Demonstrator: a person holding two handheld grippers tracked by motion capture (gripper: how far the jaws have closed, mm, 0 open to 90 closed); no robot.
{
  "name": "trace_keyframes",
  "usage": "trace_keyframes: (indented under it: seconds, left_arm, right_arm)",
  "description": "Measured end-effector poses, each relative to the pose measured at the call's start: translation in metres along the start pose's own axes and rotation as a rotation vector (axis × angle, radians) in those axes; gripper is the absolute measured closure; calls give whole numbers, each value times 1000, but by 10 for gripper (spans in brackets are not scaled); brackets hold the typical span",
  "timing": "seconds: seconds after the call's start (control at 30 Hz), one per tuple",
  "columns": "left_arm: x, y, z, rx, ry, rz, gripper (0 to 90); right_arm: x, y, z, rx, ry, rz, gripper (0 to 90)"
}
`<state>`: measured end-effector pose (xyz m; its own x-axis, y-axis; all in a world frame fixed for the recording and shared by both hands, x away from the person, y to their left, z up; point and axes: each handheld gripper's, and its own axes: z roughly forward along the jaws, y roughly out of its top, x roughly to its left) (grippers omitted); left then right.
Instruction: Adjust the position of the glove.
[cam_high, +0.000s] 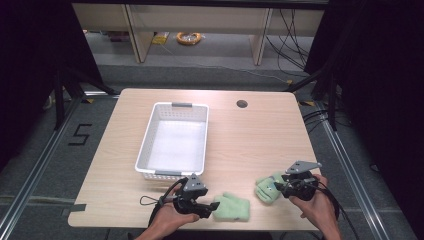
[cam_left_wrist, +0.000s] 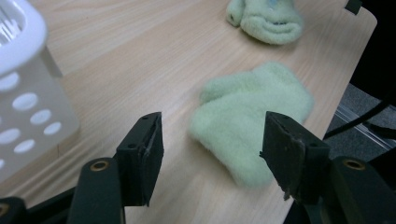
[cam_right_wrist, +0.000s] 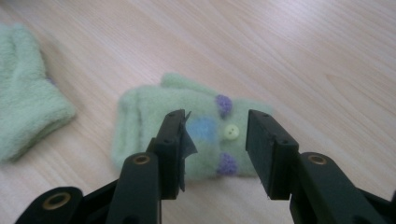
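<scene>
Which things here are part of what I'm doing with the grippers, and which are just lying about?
In the job:
- plain green mitten by the left gripper, jaws open
- green mitten with button before the right gripper, jaws open
- white basket, probably their destination

Lying about:
- yellow cable coil on the floor
- table's cable hole

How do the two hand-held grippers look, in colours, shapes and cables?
Both are black. The left claw and the right claw each carry a grey three-cornered plate on top, and black cables trail from them toward the person. In the gripper views, each has two flat, rectangular black jaws on arms with brass-coloured rivets; the pads look worn at the edges. No sleeves are visible on the forearms.
</scene>
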<state>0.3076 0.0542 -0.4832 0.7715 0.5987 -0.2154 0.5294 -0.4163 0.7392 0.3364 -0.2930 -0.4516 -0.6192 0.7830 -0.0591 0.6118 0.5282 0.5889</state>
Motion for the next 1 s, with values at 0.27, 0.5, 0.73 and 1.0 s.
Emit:
trace_keyframes:
  seconds: [0.27, 0.5, 0.73, 1.0]
  left_arm:
    - [1, -4, -4, -6, -5, -24, 378]
    - [2, -5, -4, -12, -1, -33, 376]
    - [2, -6, -5, -13, -2, -28, 376]
    - [2, -5, -9, -29, -13, -45, 377]
  right_arm:
    - [-3, 9, 29, 53, 36, -68, 604]
    - [-5, 6, 41, 120, 54, -28, 726]
    - [-7, 2, 37, 78, 79, 52, 860]
    - [8, 8, 3, -73, 77, 76, 865]
